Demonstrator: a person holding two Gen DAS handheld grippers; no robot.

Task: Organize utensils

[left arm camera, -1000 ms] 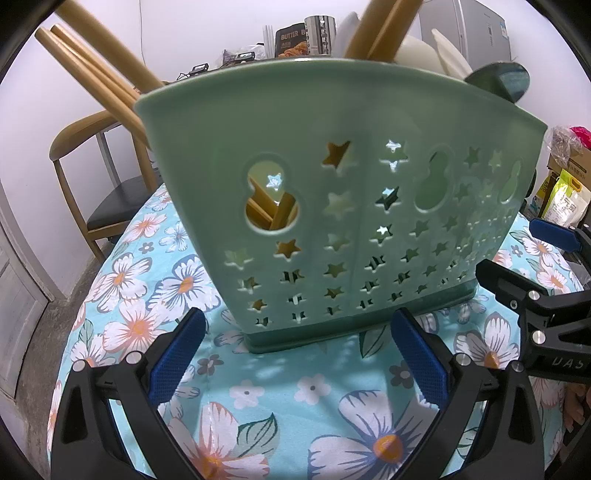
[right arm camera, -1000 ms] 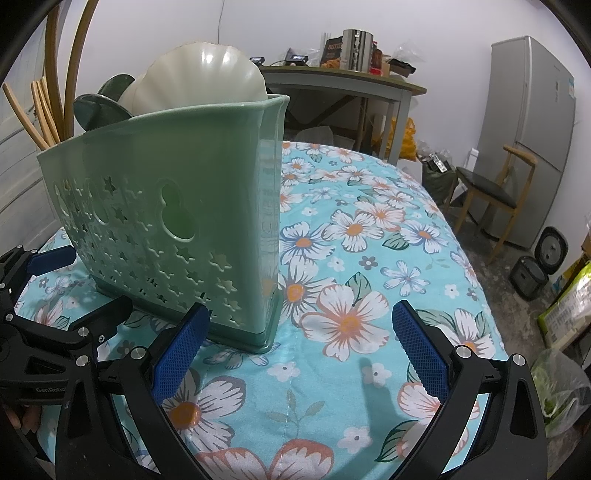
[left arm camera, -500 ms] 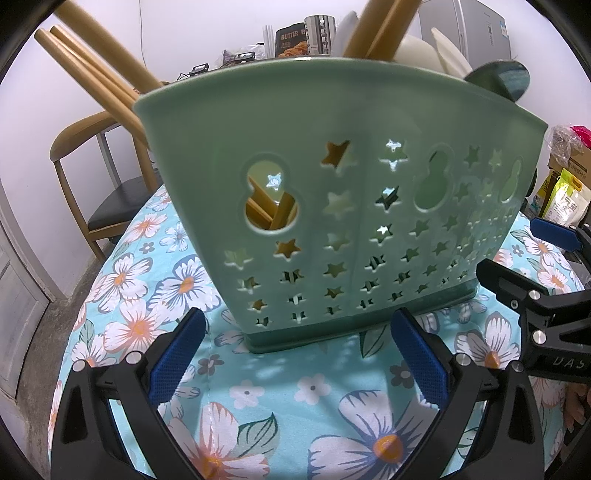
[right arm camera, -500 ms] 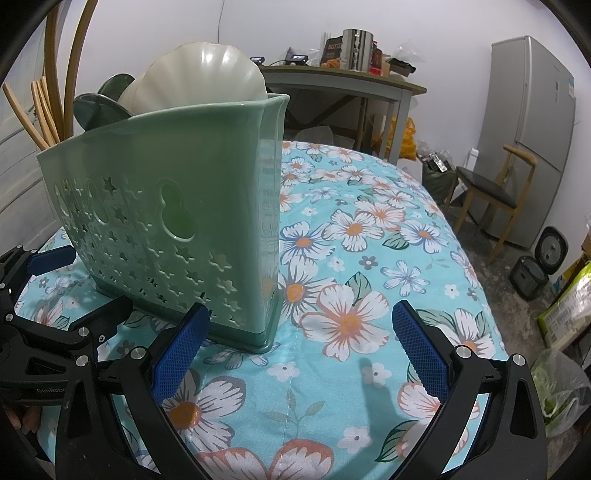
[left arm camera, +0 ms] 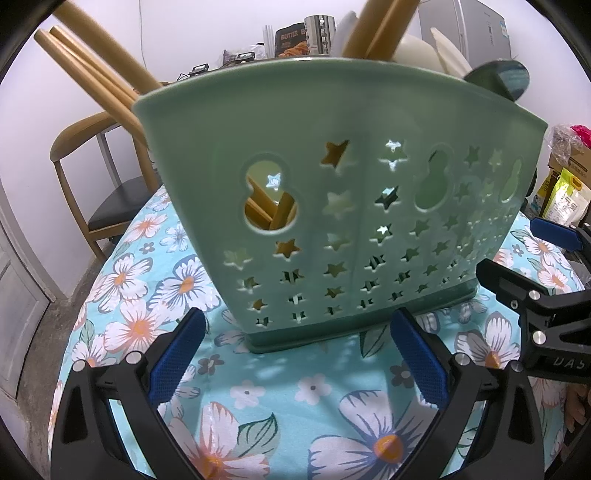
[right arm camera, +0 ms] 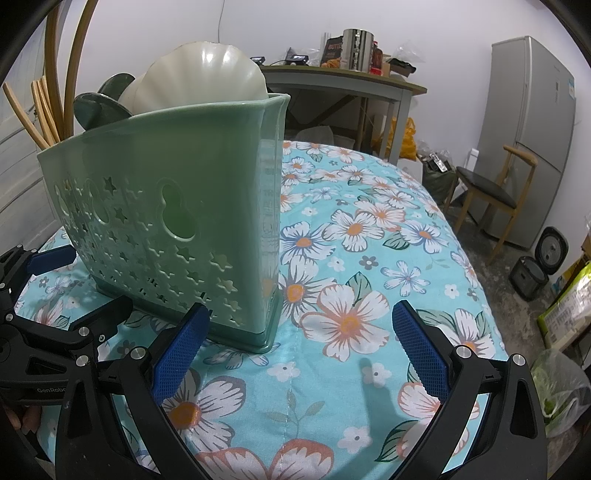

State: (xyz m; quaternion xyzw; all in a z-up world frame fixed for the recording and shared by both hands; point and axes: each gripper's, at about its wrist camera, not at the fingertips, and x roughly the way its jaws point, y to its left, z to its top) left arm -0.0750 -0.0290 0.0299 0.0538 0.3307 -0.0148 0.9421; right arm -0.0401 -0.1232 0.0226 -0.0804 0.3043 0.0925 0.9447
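On the floral tablecloth (left arm camera: 258,398) stands the green utensil holder (left arm camera: 332,206), just beyond the left gripper (left arm camera: 295,354), whose jaws gape wide and empty. The right gripper (right arm camera: 299,347), equally spread and empty, has the holder at its near left, chopsticks (left arm camera: 92,74) and spoons (right arm camera: 207,81) inside.

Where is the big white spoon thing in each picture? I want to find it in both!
Left wrist view: the white spoon peeks over the green holder at the upper right rim, behind the wooden handles.
Right wrist view: the white spoon bulges large above the holder's top, upper left of centre.
Shared landmark: the dark green spoon right beside it.
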